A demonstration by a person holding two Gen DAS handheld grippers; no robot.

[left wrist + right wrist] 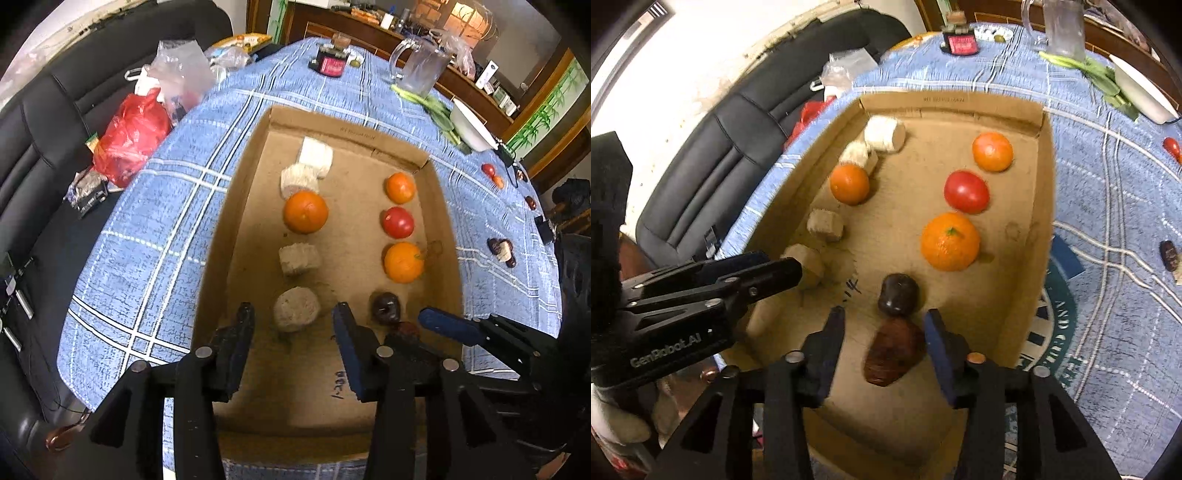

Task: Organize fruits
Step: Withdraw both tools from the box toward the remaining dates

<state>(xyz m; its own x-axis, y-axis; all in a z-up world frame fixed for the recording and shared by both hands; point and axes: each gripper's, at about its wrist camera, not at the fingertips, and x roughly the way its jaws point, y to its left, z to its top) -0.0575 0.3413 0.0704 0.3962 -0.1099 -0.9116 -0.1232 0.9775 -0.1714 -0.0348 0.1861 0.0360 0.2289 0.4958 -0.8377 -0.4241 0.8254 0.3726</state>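
A shallow cardboard box (236, 229) lies on the blue checked cloth. Its left row holds several pale foam-like pieces and an orange (306, 212). The right row holds an orange (992, 151), a red fruit (966, 191), another orange (949, 241) and a dark round fruit (898, 294). My left gripper (293, 309) is open at the near end of the left row, with a pale round piece (296, 309) just past its tips. My right gripper (884, 313) is open, and a blurred brown-red fruit (894, 350) lies between its fingers on the box floor.
A glass jug (424, 66), a white bowl (471, 127) and greens stand at the table's far right. Small fruits (491, 173) and dark pieces (501, 250) lie on the cloth right of the box. A red bag (129, 140) and a black sofa (55, 122) are on the left.
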